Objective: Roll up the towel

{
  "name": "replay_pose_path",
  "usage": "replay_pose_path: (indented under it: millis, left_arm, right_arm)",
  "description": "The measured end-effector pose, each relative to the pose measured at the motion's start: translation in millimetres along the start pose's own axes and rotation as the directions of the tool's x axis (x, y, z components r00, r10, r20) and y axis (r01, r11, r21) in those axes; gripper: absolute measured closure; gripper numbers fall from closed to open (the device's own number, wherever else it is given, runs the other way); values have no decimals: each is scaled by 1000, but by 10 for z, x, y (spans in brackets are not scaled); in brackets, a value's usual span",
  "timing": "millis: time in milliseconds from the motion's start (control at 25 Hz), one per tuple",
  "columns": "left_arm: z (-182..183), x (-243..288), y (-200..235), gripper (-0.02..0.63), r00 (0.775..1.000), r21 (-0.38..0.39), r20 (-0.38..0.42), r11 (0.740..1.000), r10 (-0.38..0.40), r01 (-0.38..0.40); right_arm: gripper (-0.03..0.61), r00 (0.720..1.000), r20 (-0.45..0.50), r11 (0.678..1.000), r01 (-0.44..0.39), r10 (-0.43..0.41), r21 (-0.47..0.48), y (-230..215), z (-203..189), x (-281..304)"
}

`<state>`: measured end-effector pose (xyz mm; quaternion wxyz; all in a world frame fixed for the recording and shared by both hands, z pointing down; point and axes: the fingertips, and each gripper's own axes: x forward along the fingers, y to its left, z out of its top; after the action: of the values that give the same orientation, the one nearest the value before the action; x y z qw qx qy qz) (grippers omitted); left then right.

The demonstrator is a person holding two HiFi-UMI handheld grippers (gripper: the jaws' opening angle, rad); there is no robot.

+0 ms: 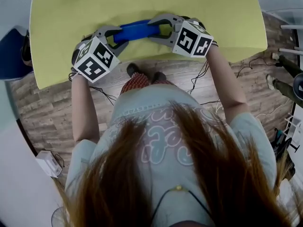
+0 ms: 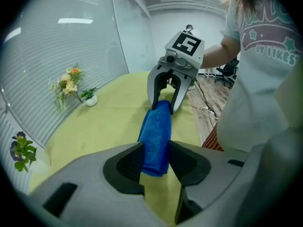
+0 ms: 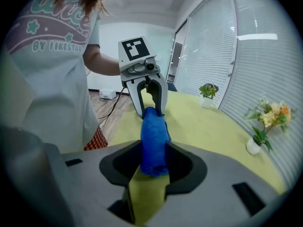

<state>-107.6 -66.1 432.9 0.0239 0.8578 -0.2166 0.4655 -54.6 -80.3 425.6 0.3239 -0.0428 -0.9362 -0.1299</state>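
A blue towel [image 1: 137, 31], rolled into a long tube, lies along the near edge of the yellow-green table [image 1: 227, 13]. My left gripper [image 1: 119, 36] holds its left end and my right gripper [image 1: 154, 28] its right end, the two facing each other. In the left gripper view the roll [image 2: 158, 131] runs from between my own jaws [image 2: 156, 157] to the right gripper [image 2: 163, 103] beyond, and both pads press on its sides. The right gripper view mirrors this: the towel [image 3: 152, 136] is pinched in my right jaws [image 3: 152, 155], with the left gripper [image 3: 150, 109] at the far end.
A small vase of flowers [image 2: 71, 86] and a potted plant [image 2: 21, 148] stand at the table's far side by the blinds. Cables [image 1: 199, 79] and a white box [image 1: 47, 162] lie on the wooden floor. The person stands right at the table's near edge.
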Motion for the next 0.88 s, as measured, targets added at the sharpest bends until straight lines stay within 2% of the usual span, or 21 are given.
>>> replay_pose_path:
  millis: [280, 480, 640, 880]
  left_arm:
    - [35, 12, 119, 460, 991, -81, 14, 987, -136, 137]
    - [13, 58, 227, 460, 984, -88, 21, 980, -179, 180]
    - [-4, 94, 298, 460, 974, -137, 42, 964, -224, 228]
    - [-17, 133, 403, 459, 972, -127, 40, 964, -230, 233]
  right_arm:
    - [419, 997, 50, 985, -58, 50, 161, -132, -24, -20]
    - [420, 994, 78, 970, -94, 79, 223, -227, -47, 1]
    - [419, 987, 126, 941, -135, 100, 310, -331, -69, 7]
    - [416, 982, 156, 910, -160, 107, 383, -456, -101, 56]
